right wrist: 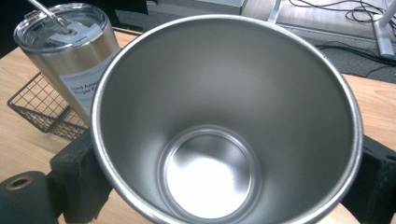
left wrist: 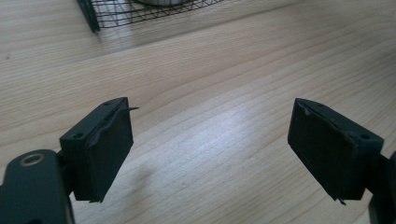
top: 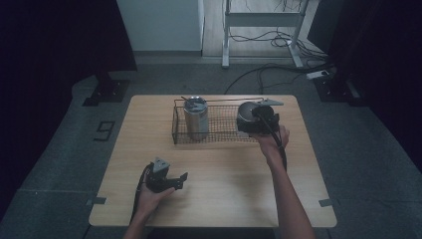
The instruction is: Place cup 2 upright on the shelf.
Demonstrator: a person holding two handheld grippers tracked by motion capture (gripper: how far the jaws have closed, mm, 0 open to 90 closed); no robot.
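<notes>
A lidless steel tumbler (right wrist: 224, 126) is clamped between the jaws of my right gripper (top: 259, 121), which holds it over the right end of the wire basket (top: 219, 134). I look straight down into its bare, shiny inside. A second steel tumbler (top: 195, 117) with a clear lid and a straw stands upright in the basket's left part, and it appears again in the right gripper view (right wrist: 70, 51). My left gripper (top: 174, 180) rests low over the near left of the table (top: 224, 179), open, with only wood between its pads (left wrist: 105, 149).
The wire basket (left wrist: 140, 11) sits mid-table toward the far edge. Beyond the table are a white desk frame (top: 259, 20), loose cables (top: 268, 69) on the floor and dark stand bases (top: 107, 92) at both far corners.
</notes>
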